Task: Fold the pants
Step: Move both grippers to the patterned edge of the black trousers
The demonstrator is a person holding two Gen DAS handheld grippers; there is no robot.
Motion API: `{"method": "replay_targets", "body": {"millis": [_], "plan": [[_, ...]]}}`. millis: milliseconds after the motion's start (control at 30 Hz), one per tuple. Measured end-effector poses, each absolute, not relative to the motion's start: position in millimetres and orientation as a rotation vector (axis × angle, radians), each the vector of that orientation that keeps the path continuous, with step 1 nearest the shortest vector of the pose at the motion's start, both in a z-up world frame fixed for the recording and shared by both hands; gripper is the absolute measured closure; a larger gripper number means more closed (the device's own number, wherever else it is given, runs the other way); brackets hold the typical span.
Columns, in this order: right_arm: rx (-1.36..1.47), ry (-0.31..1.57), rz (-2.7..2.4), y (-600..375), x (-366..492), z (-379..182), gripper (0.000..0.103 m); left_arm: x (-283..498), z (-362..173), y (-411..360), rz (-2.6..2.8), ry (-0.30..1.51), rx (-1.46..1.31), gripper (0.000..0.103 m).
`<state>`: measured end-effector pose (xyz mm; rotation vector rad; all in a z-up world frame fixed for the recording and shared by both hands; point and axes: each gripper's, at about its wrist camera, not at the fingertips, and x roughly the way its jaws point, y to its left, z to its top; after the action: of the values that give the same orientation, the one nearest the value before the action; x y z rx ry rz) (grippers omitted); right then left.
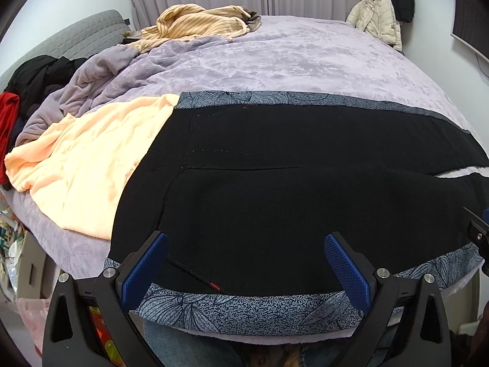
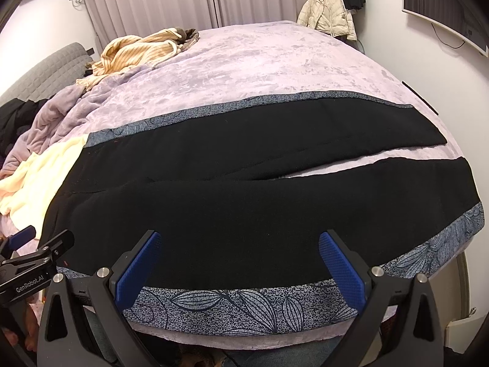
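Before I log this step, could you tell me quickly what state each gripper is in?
Left gripper: open, holding nothing, poised over the near edge of the pants.
Right gripper: open, holding nothing, over the same edge.

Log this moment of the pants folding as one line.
stage: pre-grasp | pants: flat on bed, legs apart | left gripper: open, near edge | right gripper: open, near edge

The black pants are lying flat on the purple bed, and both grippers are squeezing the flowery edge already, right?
Not quite. The black pants do lie flat on the purple bed, but neither gripper is squeezing anything. The left gripper and the right gripper are both open over the near flowery edge, as each wrist view shows.
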<state>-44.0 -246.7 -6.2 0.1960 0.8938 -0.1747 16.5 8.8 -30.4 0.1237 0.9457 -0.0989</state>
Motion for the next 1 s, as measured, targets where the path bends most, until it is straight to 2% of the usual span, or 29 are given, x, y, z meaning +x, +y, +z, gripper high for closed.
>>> {"method": "replay_targets", "body": {"millis": [267, 433, 1000], "plan": [[0.263, 0.787, -0.085, -253.5, -55.5, -0.8, 0.0, 13.3, -30.2, 18.2, -0.145, 0.931, 0.079, 0.001], [0.214, 0.81, -0.081, -249.8, -54.8, -3.6, 0.0, 15.5, -32.3, 23.9, -0.168, 0.938, 0.046, 0.001], [0.377, 0.803, -0.033, -274.5, -72.9, -13.6, 0.0, 6.7, -42.1, 57.7, -0.16, 0.927, 0.021, 0.001]]}}
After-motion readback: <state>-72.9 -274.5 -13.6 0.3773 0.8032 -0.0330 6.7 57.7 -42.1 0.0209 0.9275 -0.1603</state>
